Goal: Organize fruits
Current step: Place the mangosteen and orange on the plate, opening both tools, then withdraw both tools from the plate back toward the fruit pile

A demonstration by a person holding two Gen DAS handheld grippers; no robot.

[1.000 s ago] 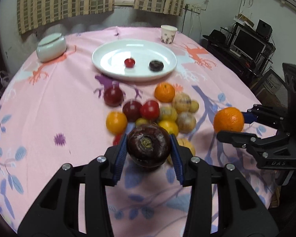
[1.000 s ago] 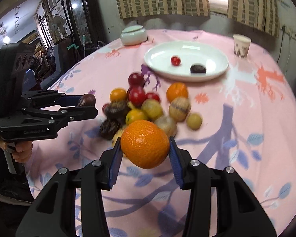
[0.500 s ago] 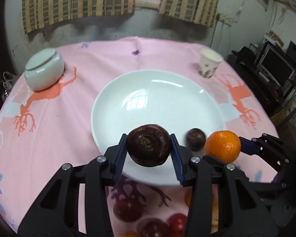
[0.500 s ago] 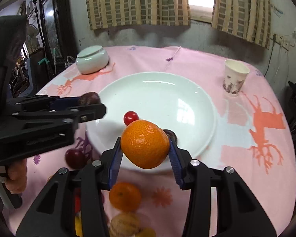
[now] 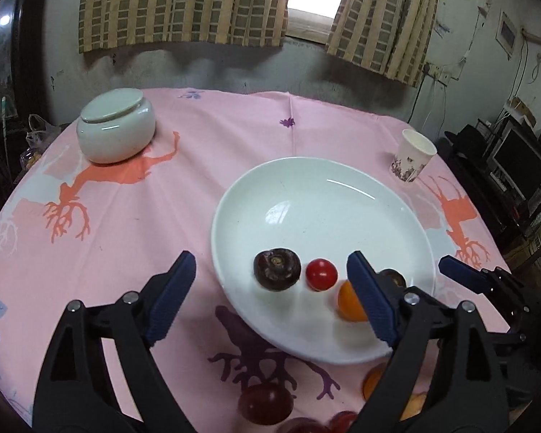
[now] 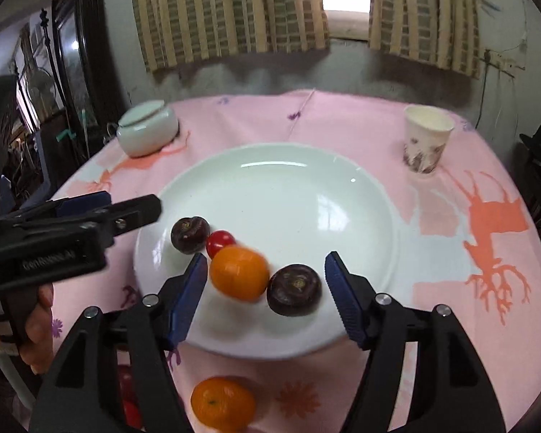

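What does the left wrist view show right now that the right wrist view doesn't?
Only the left wrist view: the left tool, open, nothing between its blue pads.

Only the right wrist view: the right tool, open around a blurred orange mandarin on the plate, a second orange mandarin on the pink tablecloth, and a hand.

Both: the white round plate holding two dark purple fruits and a small red tomato, the lidded white jar and paper cup.
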